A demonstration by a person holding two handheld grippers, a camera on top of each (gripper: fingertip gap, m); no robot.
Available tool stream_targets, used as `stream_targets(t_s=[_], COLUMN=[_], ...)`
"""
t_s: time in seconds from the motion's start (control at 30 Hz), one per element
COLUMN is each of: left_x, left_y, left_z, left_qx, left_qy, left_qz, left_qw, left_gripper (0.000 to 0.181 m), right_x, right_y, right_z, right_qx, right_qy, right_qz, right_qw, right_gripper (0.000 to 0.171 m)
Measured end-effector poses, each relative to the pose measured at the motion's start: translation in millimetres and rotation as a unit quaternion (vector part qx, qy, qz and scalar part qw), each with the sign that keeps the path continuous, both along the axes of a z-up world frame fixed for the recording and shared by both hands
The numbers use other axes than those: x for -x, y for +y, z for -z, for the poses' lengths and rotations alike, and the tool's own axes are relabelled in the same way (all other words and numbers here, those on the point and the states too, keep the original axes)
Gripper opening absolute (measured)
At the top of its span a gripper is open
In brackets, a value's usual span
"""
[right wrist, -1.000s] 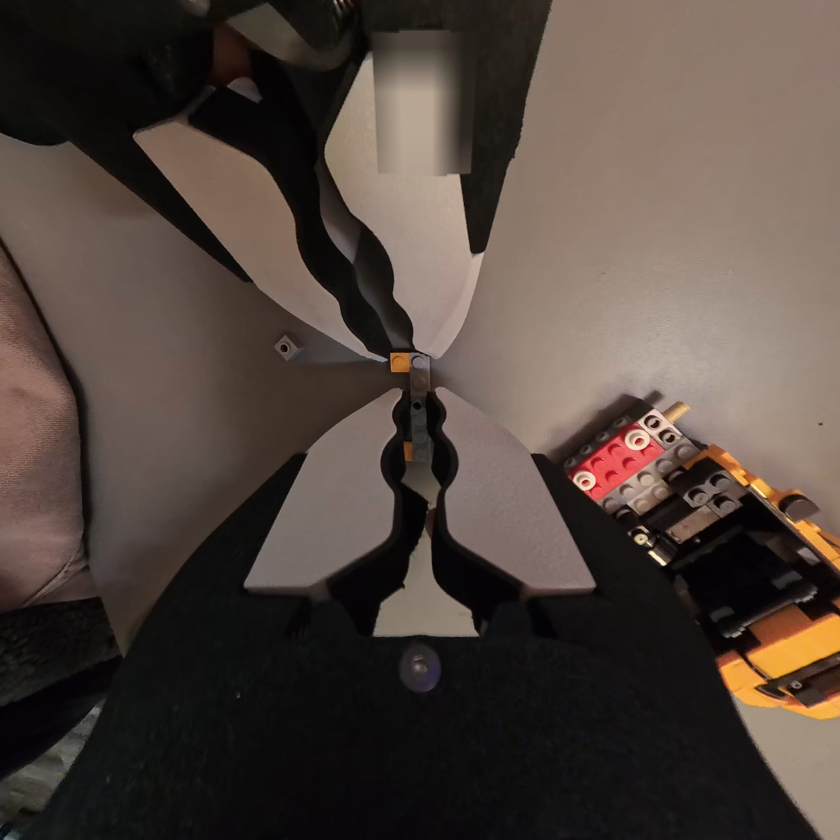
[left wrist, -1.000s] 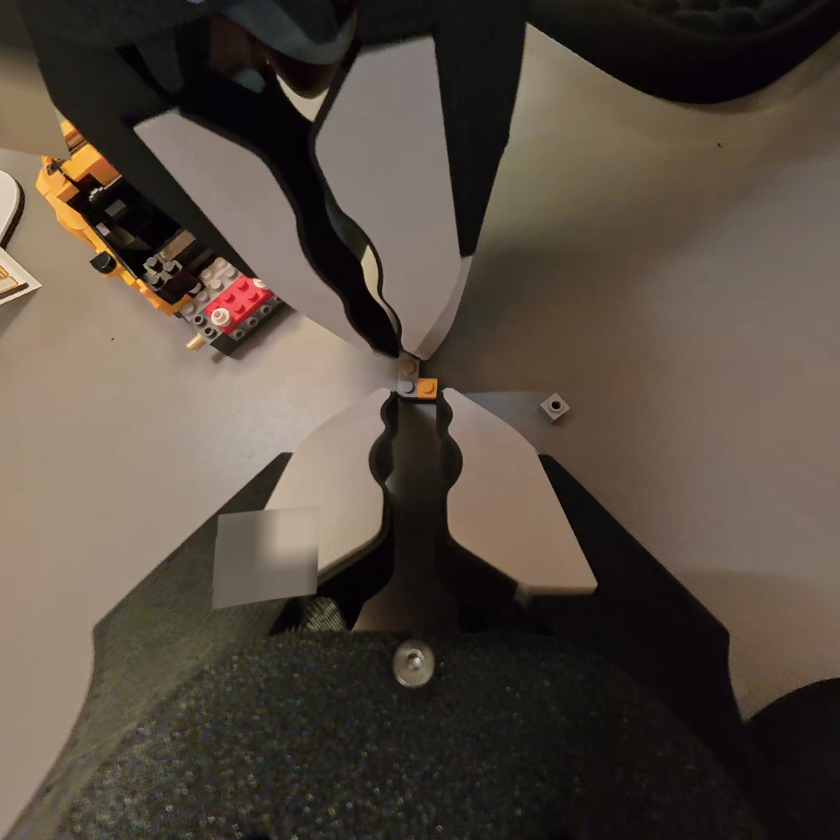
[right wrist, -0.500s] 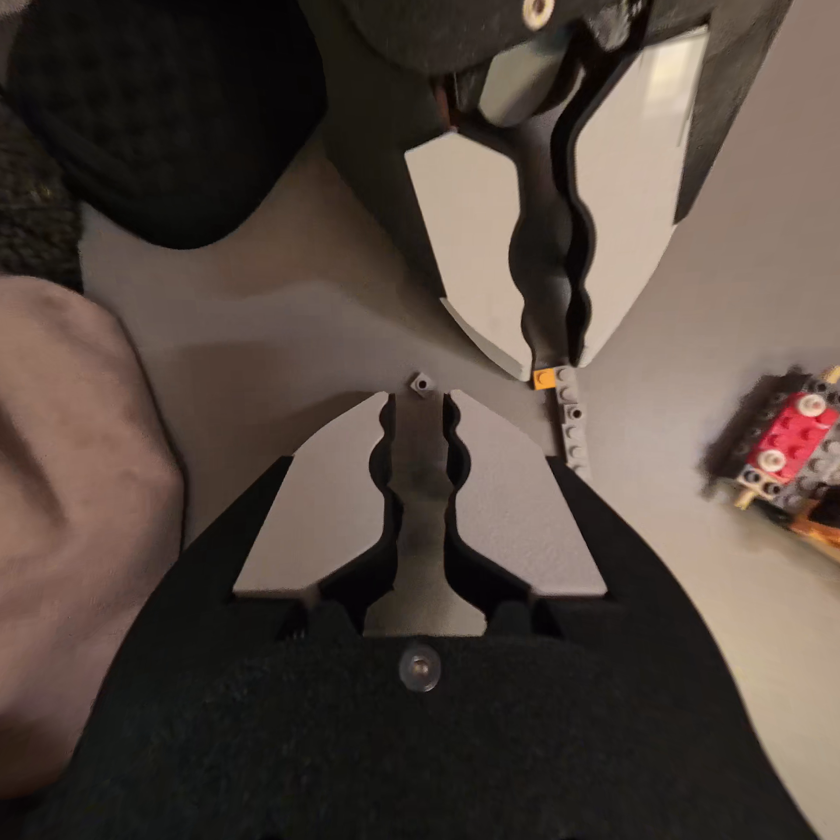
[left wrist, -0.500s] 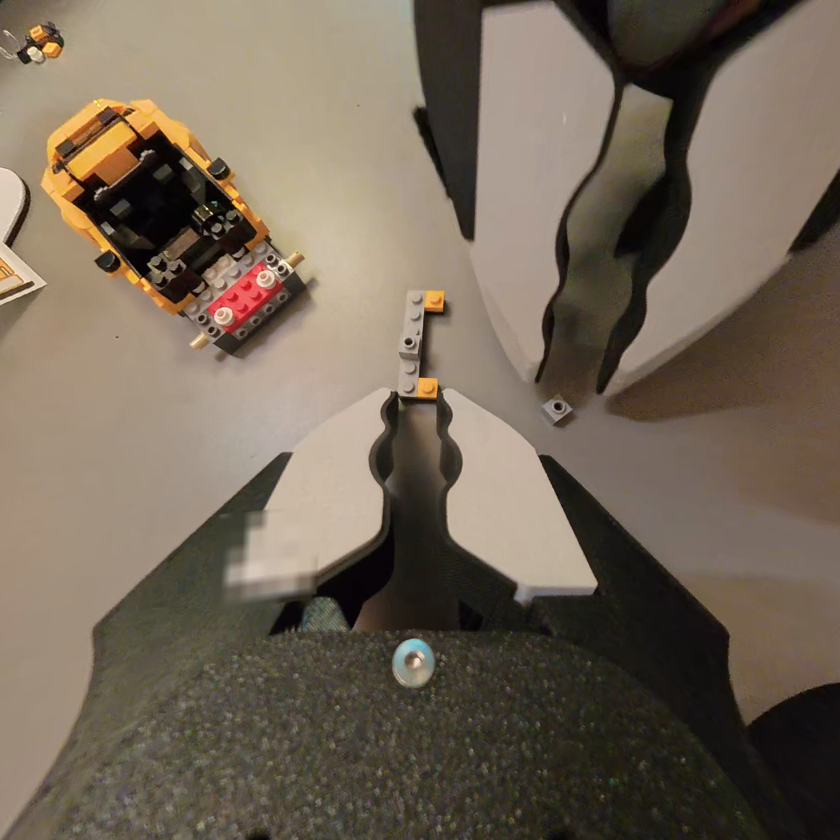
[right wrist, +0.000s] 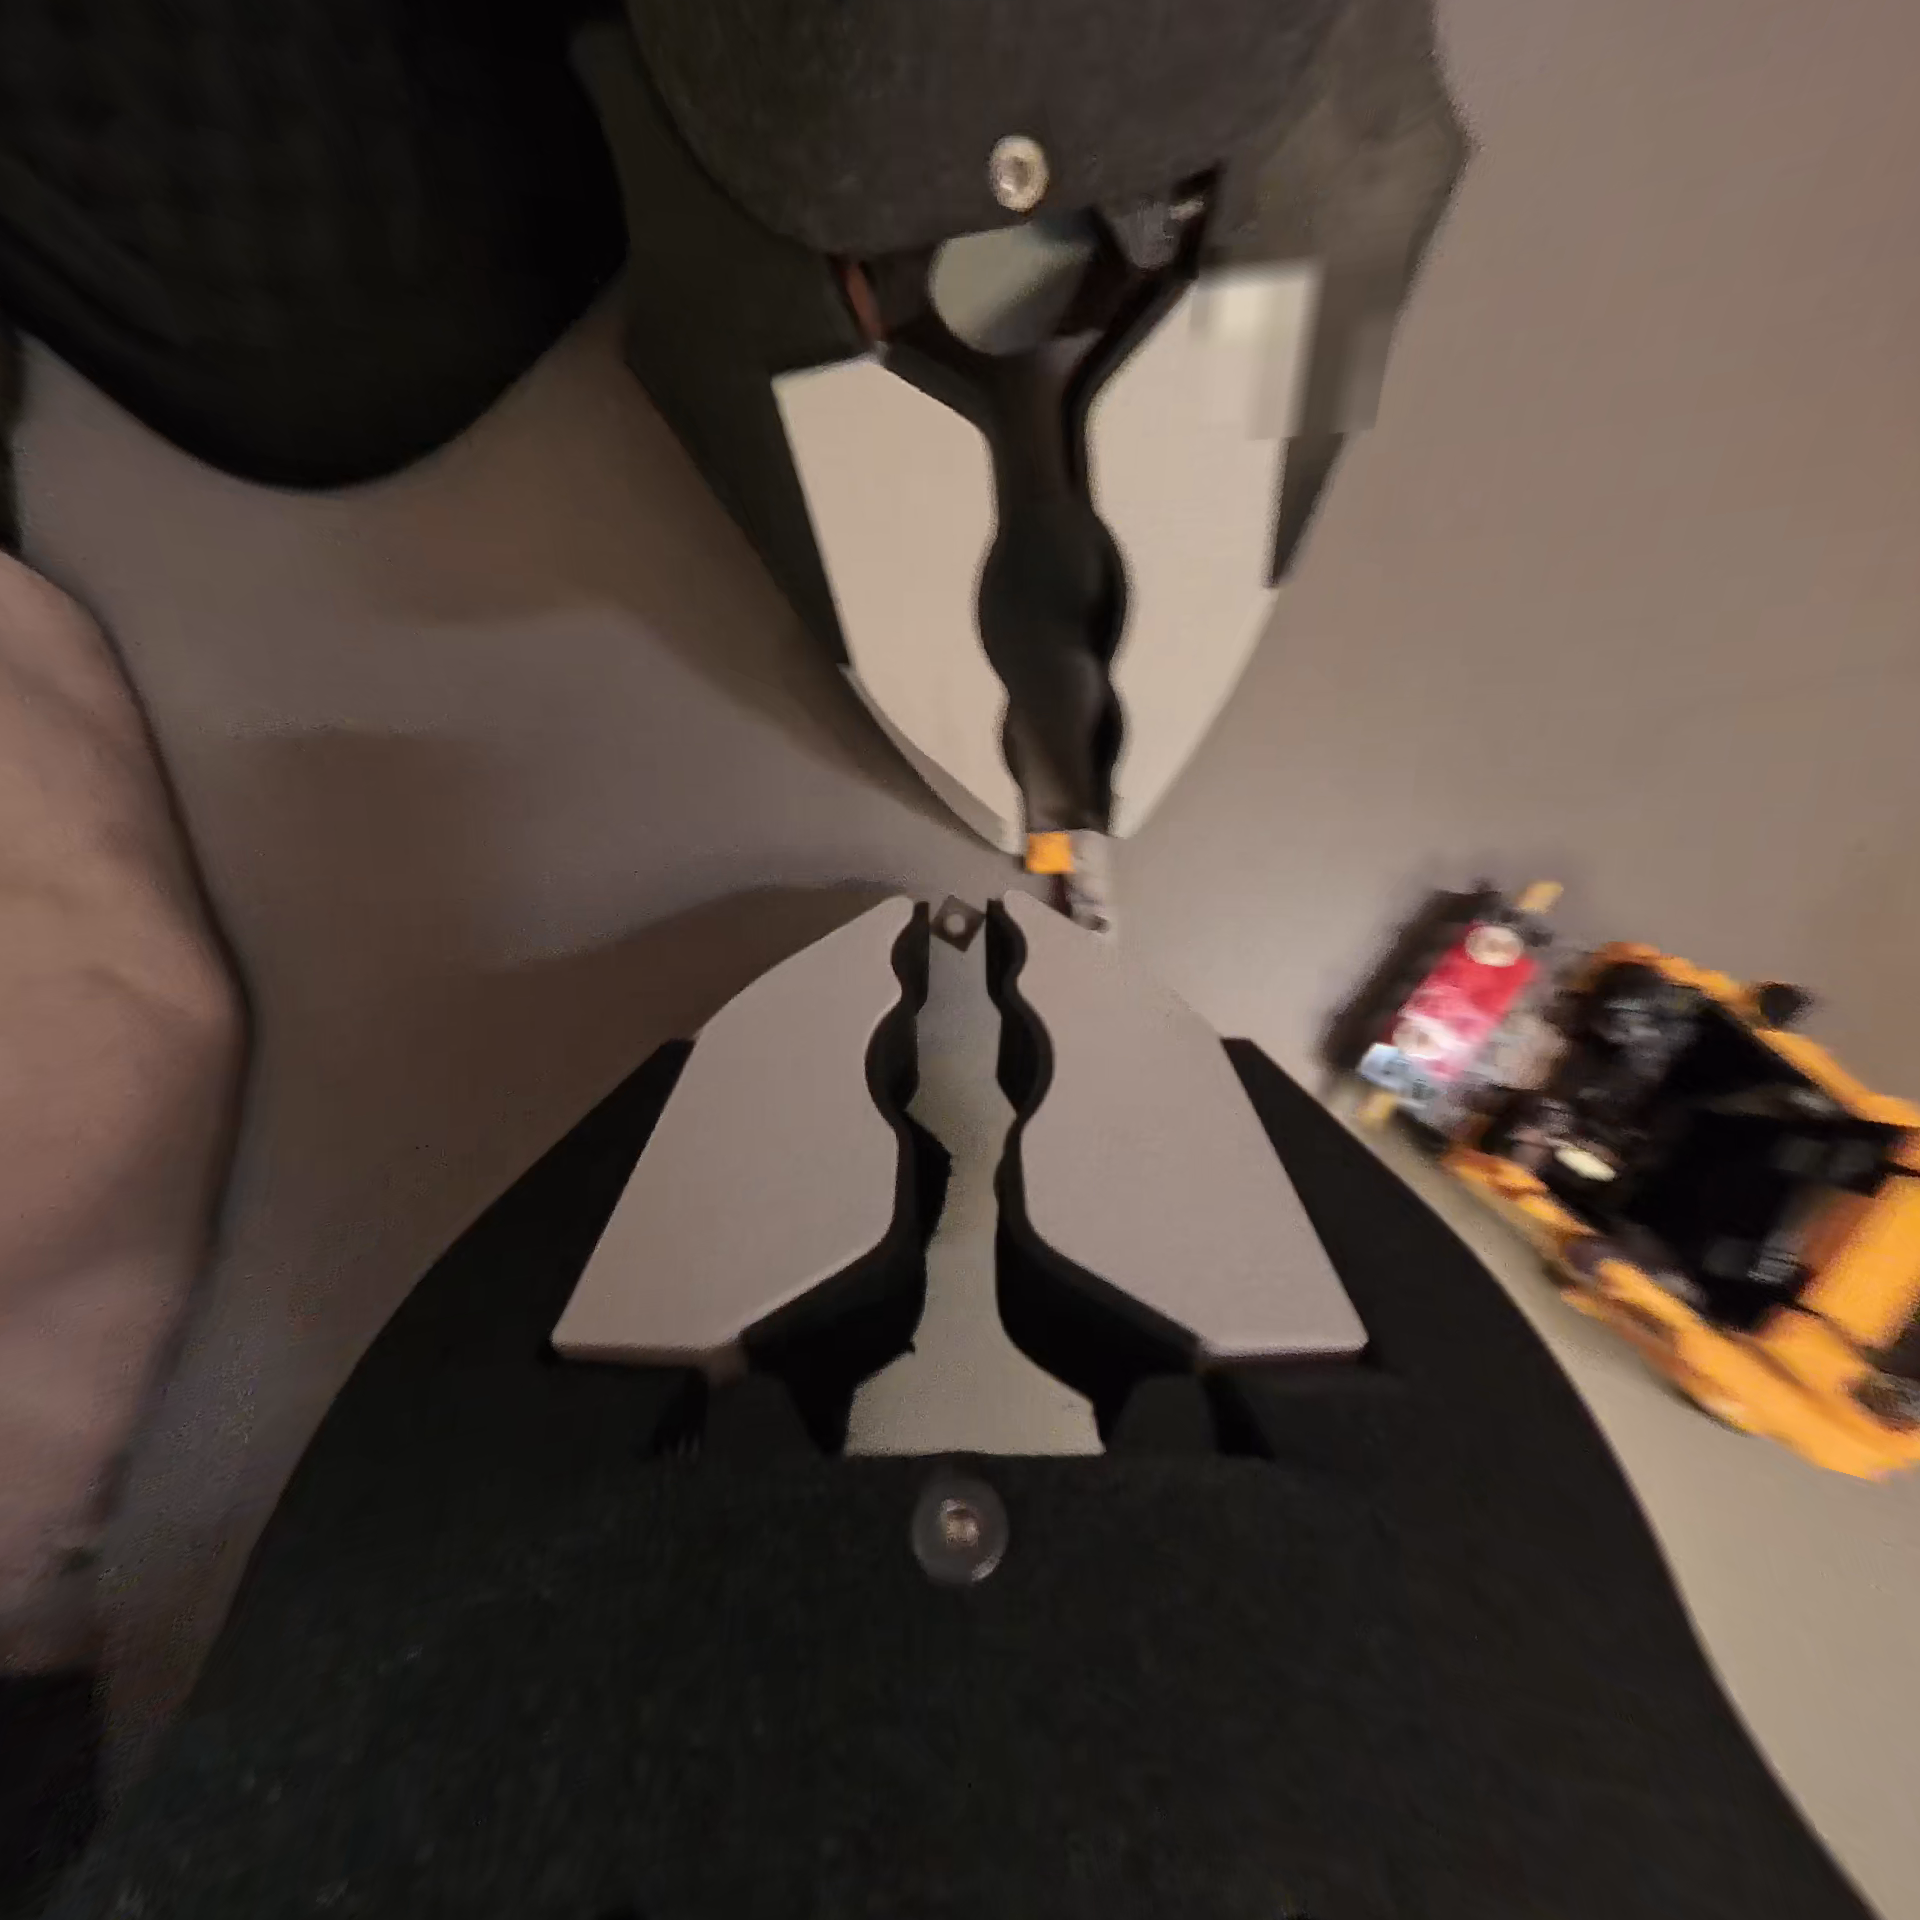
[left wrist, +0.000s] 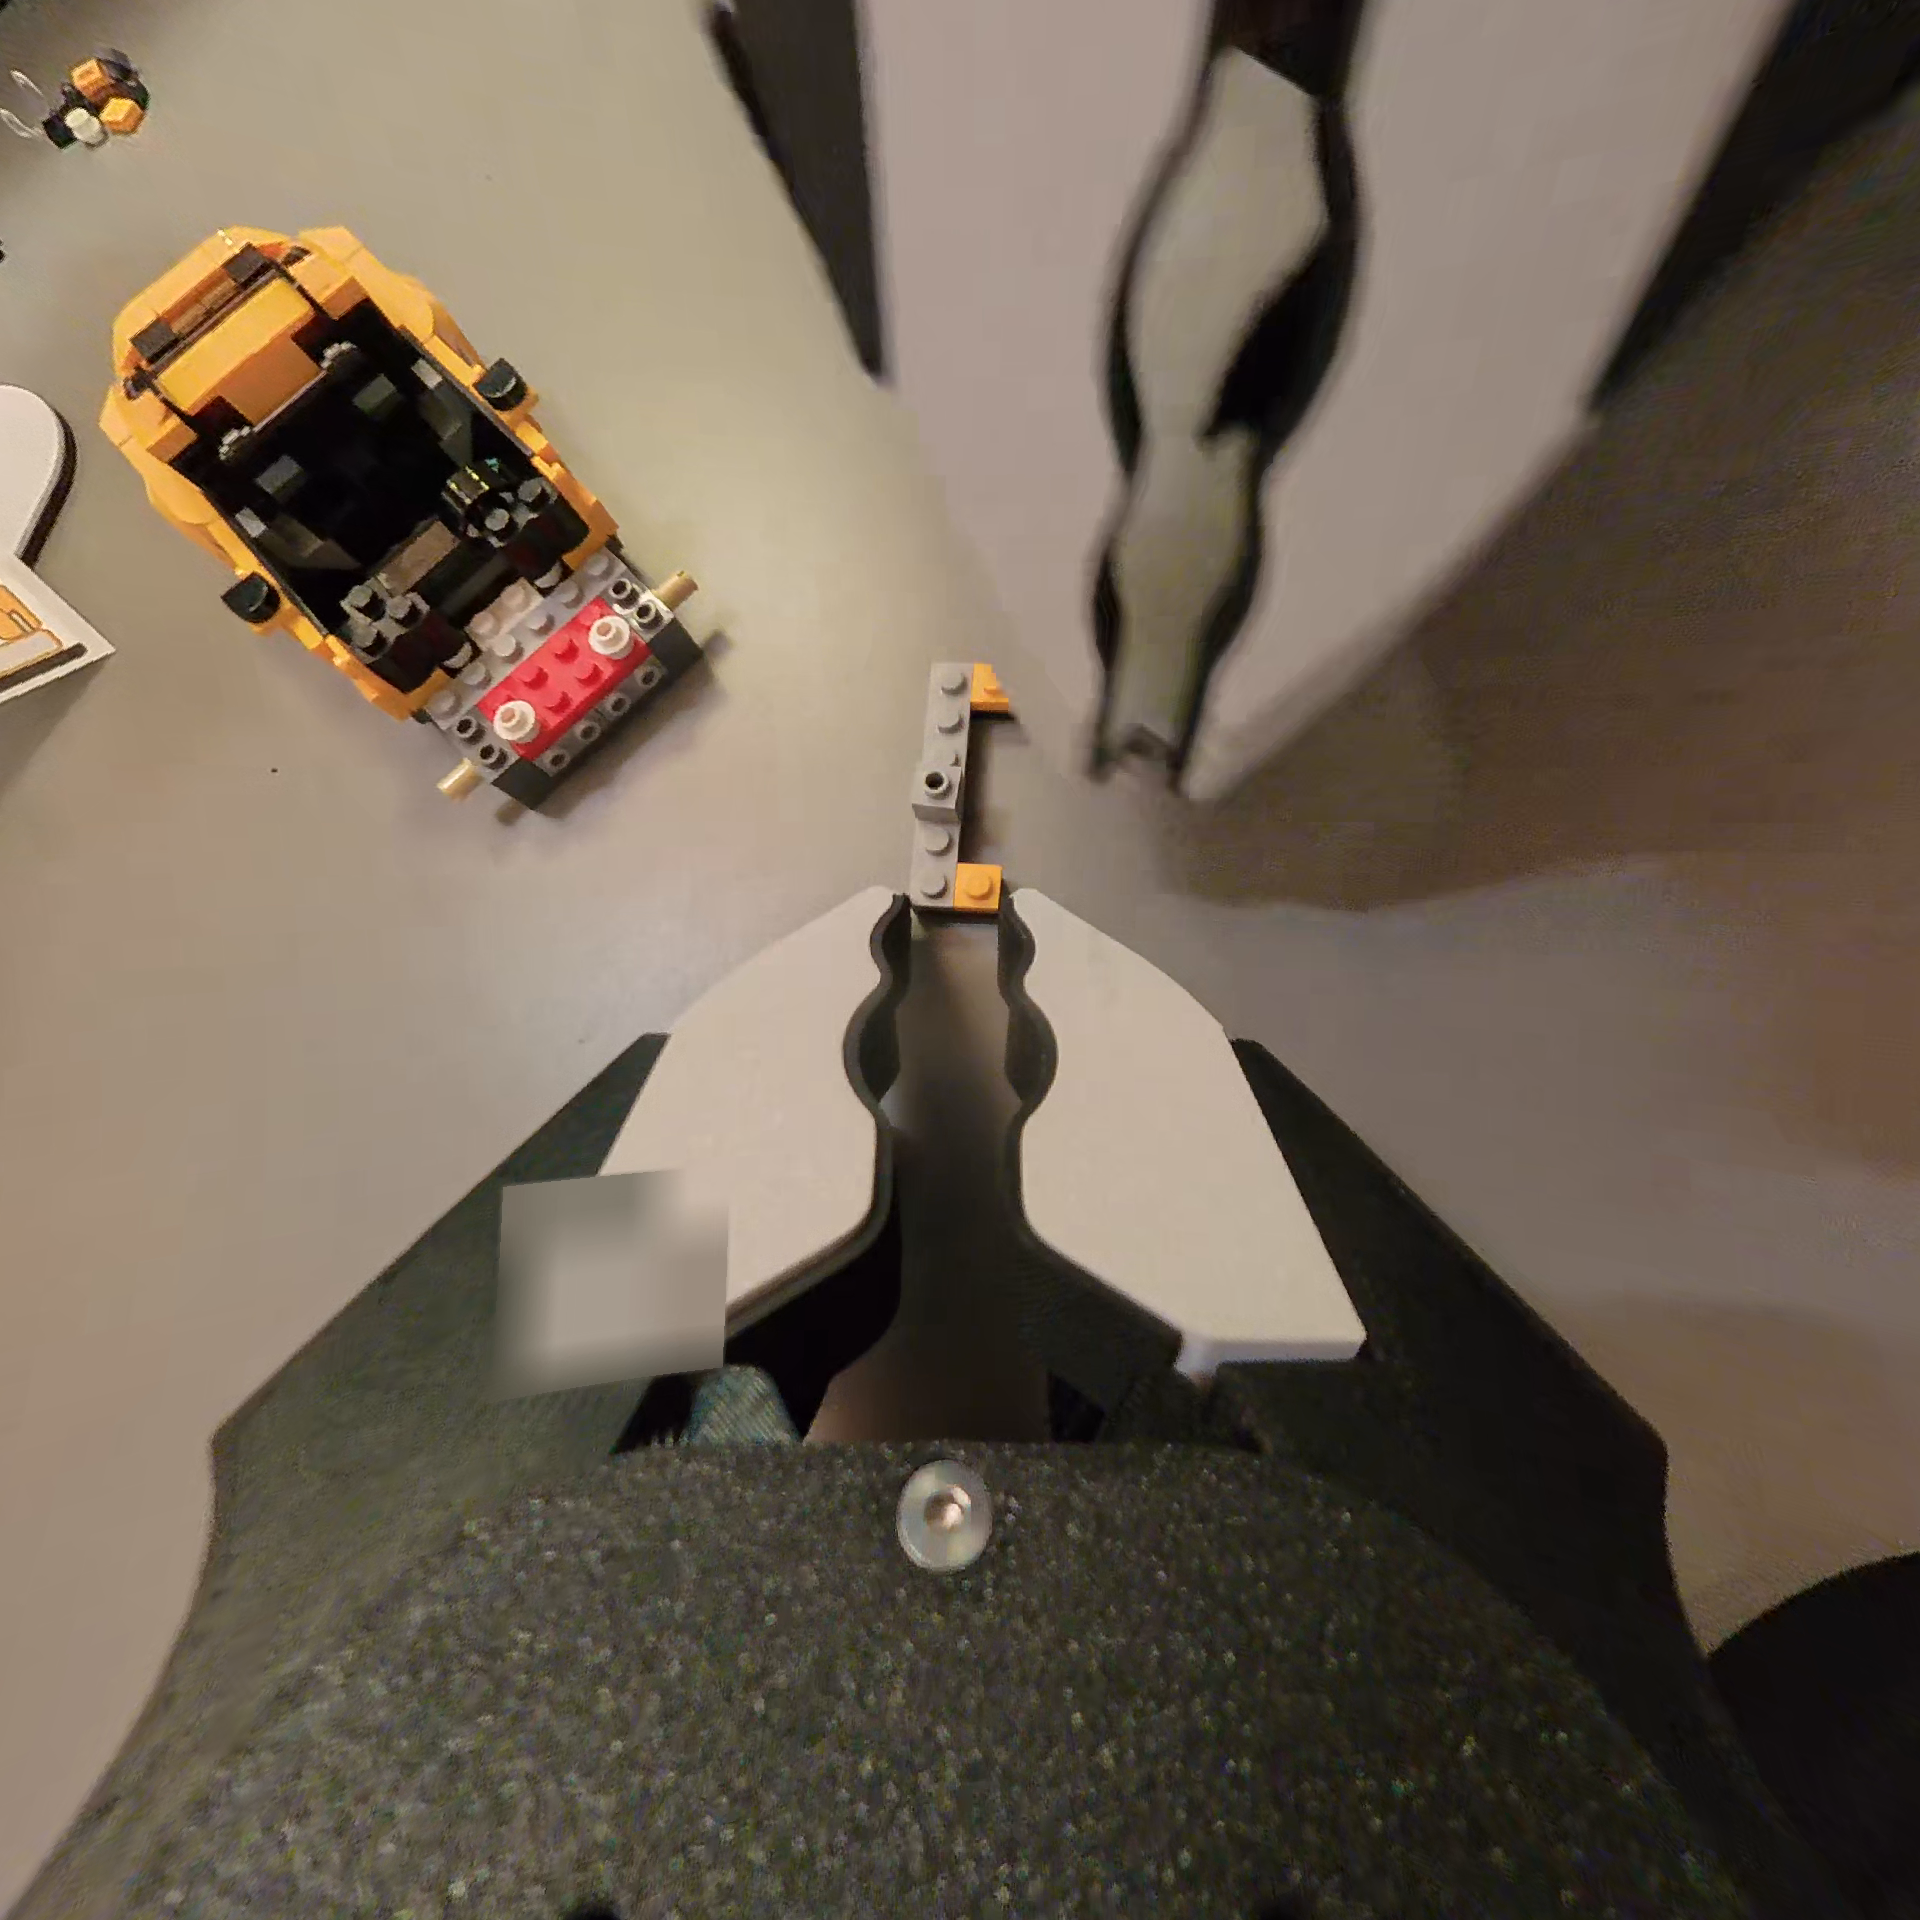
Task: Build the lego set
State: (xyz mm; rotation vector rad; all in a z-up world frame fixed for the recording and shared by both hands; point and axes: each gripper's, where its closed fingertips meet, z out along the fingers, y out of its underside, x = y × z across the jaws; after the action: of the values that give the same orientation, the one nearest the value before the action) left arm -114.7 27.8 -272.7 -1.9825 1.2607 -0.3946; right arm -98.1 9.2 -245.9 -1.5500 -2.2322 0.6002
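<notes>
grey strip [left wrist: 940, 790] in left gripper [left wrist: 954, 906]

The orange car [right wrist: 1621, 1174] is smeared by blur in the right wrist view, its front cut by the frame edge. The small grey piece [right wrist: 954, 923] between the right tongs [right wrist: 954, 914] is too blurred to identify. Top left of the left wrist view, a tiny cluster [left wrist: 96, 104] is indistinct.

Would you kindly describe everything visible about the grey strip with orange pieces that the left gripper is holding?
The grey strip is a narrow studded plastic plate, one stud wide, with a small orange plate at each end on its right side and a raised grey brick with a side hole near the middle. The left gripper pinches its near end; the rest juts forward over the grey table, right of the orange car. Nothing else touches it.
</notes>
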Motion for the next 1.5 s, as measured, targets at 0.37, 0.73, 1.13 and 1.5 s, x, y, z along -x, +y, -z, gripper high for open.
stream_targets(t_s=[0.37,0.73,1.13,1.5], left_x=[-0.2,-0.1,-0.2,-0.2], left_y=[-0.1,-0.4,0.0,0.0], left_z=[0.0,0.2,0.0,-0.1], left_qx=[0.000,-0.001,0.003,0.003], left_qy=[-0.003,-0.005,-0.010,-0.011], left_qz=[0.003,0.009,0.011,0.011], left_qw=[1.000,1.000,1.000,1.000], left_gripper=[0.016,0.016,0.016,0.016], right_x=[-1.2,0.4,-1.5,-0.3], right_y=[26.9,28.3,25.0,29.7], right_z=[17.3,21.3,27.0,22.5], right_qx=[0.000,0.003,0.009,0.013], right_qy=[-0.046,-0.079,-0.105,-0.101], right_qz=[-0.077,-0.143,-0.228,-0.220], right_qw=[0.996,0.987,0.968,0.970], right_gripper=[0.010,0.010,0.016,0.016])
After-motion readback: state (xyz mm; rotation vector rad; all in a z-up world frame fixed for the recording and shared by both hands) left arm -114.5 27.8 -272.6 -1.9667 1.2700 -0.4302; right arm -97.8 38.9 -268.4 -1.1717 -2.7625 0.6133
